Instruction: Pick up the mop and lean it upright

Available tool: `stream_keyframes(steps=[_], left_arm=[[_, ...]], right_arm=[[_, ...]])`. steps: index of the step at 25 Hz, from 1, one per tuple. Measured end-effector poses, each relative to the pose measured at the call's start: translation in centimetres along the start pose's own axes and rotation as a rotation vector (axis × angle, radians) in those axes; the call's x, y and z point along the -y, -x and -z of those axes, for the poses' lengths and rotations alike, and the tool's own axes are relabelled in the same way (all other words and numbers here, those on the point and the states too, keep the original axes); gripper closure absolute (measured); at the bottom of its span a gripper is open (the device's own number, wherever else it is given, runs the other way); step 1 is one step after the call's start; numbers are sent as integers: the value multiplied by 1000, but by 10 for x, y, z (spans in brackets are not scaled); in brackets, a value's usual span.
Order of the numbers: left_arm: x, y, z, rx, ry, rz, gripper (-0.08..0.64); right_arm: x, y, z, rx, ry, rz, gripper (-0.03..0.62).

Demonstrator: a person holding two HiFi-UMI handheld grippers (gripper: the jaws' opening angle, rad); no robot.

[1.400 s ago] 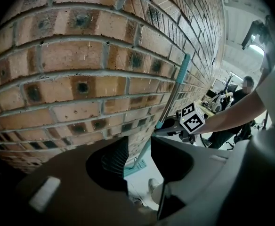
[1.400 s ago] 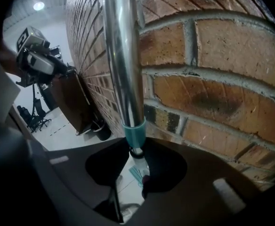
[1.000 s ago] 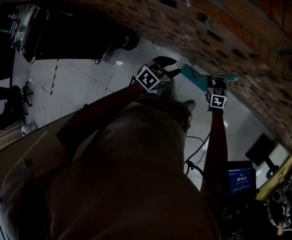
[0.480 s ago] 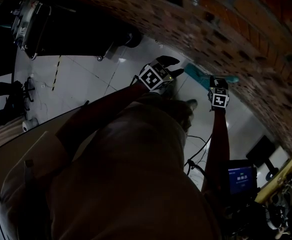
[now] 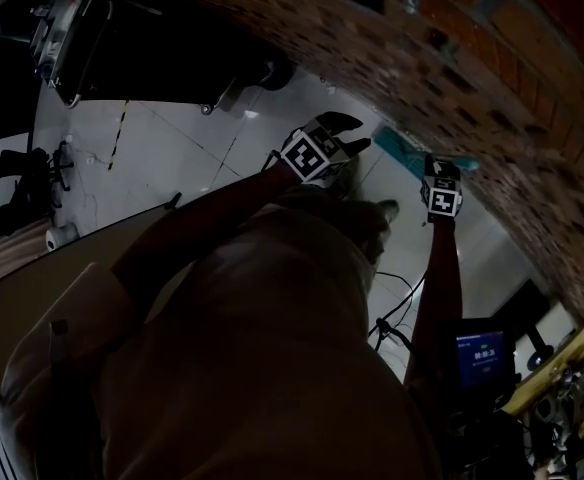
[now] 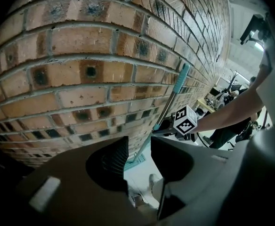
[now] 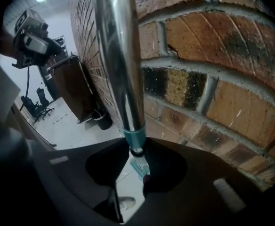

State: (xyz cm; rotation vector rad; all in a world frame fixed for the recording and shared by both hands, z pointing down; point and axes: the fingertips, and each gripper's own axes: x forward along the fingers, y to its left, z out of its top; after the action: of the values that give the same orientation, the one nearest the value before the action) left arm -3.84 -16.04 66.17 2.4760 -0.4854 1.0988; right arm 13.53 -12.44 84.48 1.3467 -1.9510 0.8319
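Right claw (image 7: 136,158), clamped on the mop (image 7: 120,55) pole, has sunk slightly since earlier; left claw (image 6: 138,146) stays apart, empty.

mop: silver metal-poled mop with teal flat head (image 7: 121,55) | pose: stood steeply upright, leaned along red brick wall (image 6: 81,79) | head: set flat on pale floor (image 5: 172,158) at wall's foot

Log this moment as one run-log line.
right gripper: shut on mop handle | left gripper: open, empty | mop handle: steep, beside brick wall
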Motion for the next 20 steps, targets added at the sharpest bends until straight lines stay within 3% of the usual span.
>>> stream_keyframes(steps=[20], left_arm=[[1, 4, 16, -18, 18, -13, 391]], right_arm=[[-2, -24, 13, -18, 12, 22, 485]])
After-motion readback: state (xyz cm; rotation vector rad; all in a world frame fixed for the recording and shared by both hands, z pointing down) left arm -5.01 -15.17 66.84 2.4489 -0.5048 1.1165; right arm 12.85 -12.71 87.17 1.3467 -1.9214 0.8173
